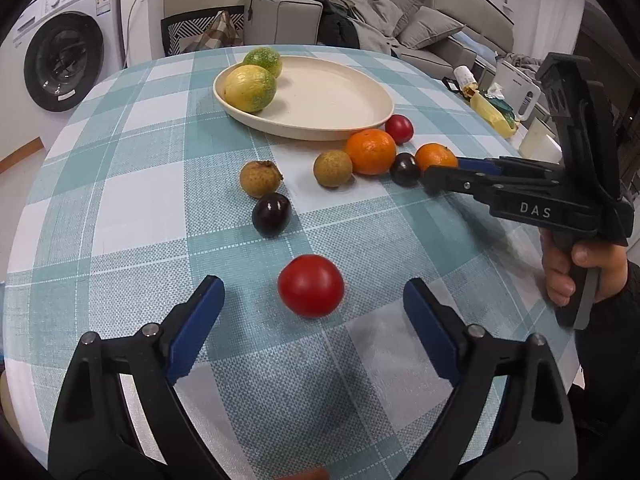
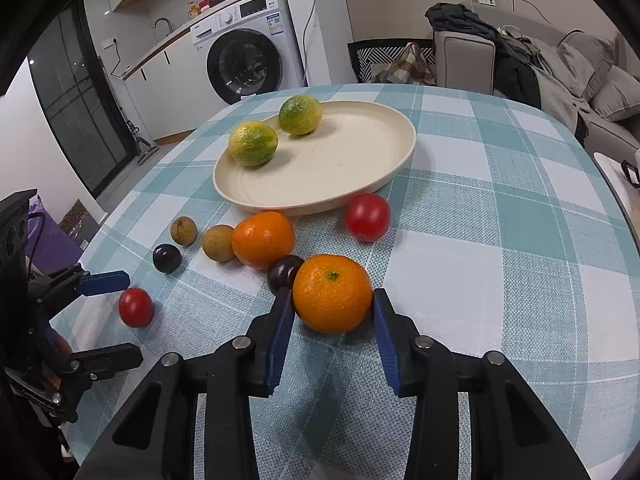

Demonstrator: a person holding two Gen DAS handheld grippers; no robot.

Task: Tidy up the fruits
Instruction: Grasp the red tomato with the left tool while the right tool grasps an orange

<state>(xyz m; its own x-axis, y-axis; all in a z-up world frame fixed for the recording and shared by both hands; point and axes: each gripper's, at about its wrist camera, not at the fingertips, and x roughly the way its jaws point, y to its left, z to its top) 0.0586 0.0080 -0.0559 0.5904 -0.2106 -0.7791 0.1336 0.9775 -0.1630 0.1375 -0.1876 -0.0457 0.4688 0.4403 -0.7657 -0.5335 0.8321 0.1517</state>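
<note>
Fruit scattered on a checked table [image 1: 120, 200], both grippers down among it.

Left gripper [image 1: 312, 300] wide apart, nothing between the pads but a red tomato [image 1: 311, 285] just ahead on the cloth. Right gripper [image 2: 332, 312] set around the near orange [image 2: 332, 299], blue pads [image 2: 280, 332] at either flank and seemingly touching, though a firm grip hard to confirm from this angle; orange resting on the table. Dark plum [image 2: 282, 272] touching that orange on its left, second orange [image 2: 263, 239] just behind. Two brown longans [image 2: 218, 243] and another plum [image 2: 167, 258] further left, second tomato [image 2: 367, 217] beside the plate [image 2: 320, 188]. Two yellow-green fruits [image 2: 253, 143] on the plate, near its far-left rim. Washer [image 2: 244, 60] and sofa [image 2: 592, 80] beyond the table.
</note>
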